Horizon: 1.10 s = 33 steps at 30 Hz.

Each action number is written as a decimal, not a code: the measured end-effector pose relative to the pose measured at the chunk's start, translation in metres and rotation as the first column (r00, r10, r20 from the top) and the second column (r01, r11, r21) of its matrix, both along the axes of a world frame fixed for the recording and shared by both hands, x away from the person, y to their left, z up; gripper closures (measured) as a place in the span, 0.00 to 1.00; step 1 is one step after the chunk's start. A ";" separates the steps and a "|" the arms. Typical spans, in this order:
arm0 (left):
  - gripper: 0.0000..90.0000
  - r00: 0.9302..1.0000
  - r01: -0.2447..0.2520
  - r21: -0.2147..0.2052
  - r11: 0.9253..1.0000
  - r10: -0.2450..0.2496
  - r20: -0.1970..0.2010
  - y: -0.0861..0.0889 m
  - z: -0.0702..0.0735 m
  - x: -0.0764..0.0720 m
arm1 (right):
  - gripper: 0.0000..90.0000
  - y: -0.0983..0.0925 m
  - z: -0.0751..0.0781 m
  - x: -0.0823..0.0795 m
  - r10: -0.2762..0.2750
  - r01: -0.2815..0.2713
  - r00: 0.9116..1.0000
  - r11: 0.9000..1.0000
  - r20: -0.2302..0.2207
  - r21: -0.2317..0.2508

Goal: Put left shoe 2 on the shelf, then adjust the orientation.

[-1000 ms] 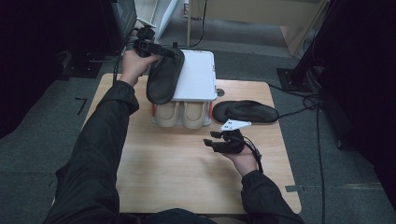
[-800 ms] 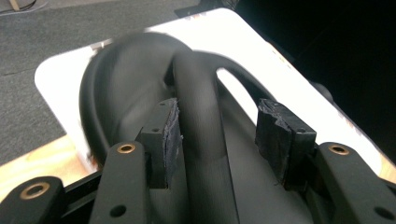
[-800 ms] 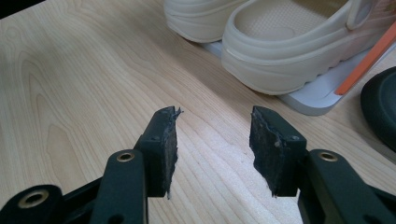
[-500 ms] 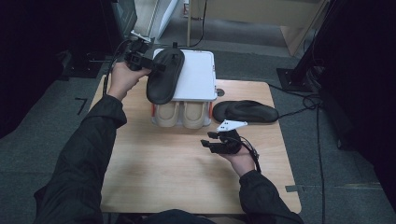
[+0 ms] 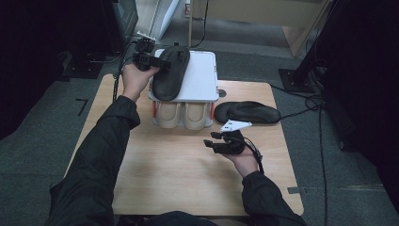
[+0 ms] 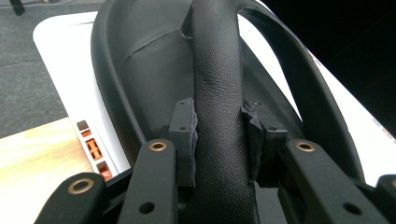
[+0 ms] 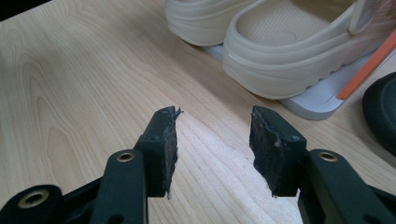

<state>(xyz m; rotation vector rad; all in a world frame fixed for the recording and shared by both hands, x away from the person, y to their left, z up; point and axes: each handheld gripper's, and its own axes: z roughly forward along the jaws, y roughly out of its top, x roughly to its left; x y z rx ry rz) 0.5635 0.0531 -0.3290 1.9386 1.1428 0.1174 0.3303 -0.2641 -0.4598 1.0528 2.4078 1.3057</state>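
Left gripper fingers have just been closing, pinching black slipper's strap.

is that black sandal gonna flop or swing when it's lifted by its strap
Probably swings: the left tongs pinch only the strap of the black sandal, so the sole would hang below it. The strap looks padded and creased, so likely soft yet grippy. The thick moulded sole probably stays stiff.

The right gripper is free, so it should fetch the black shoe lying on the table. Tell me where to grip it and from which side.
Take the black shoe by the rim of its opening, at the heel end nearest the right gripper, coming in from above. It lies flat on the table with nothing on top. The rim looks thin enough for the open jaws, whereas the whole body is likely too wide.
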 end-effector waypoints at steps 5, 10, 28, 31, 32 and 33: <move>0.63 0.999 0.014 -0.010 1.000 -0.013 0.029 0.008 0.011 -0.007 | 0.57 -0.005 0.000 0.002 -0.016 0.016 1.000 1.000 -0.003 0.002; 0.55 0.998 0.044 0.014 0.999 -0.044 0.043 0.018 0.023 -0.019 | 0.57 -0.017 0.003 0.006 -0.050 0.050 0.999 0.999 0.010 0.012; 0.50 0.995 0.060 -0.011 0.998 -0.059 0.079 0.066 0.016 -0.072 | 0.63 -0.085 0.003 0.041 -0.234 0.234 0.972 0.972 -0.001 0.005; 0.50 0.996 0.051 -0.029 0.998 -0.048 0.076 0.073 0.008 -0.078 | 0.65 -0.096 0.003 0.048 -0.262 0.262 0.965 0.965 0.004 -0.006; 0.50 0.996 0.047 -0.028 0.998 -0.045 0.076 0.075 0.005 -0.081 | 0.66 -0.100 0.003 0.051 -0.275 0.275 0.961 0.961 0.009 -0.007; 0.50 0.996 0.046 -0.031 0.998 -0.044 0.075 0.078 0.002 -0.083 | 0.67 -0.105 0.002 0.054 -0.282 0.282 0.959 0.959 0.012 -0.013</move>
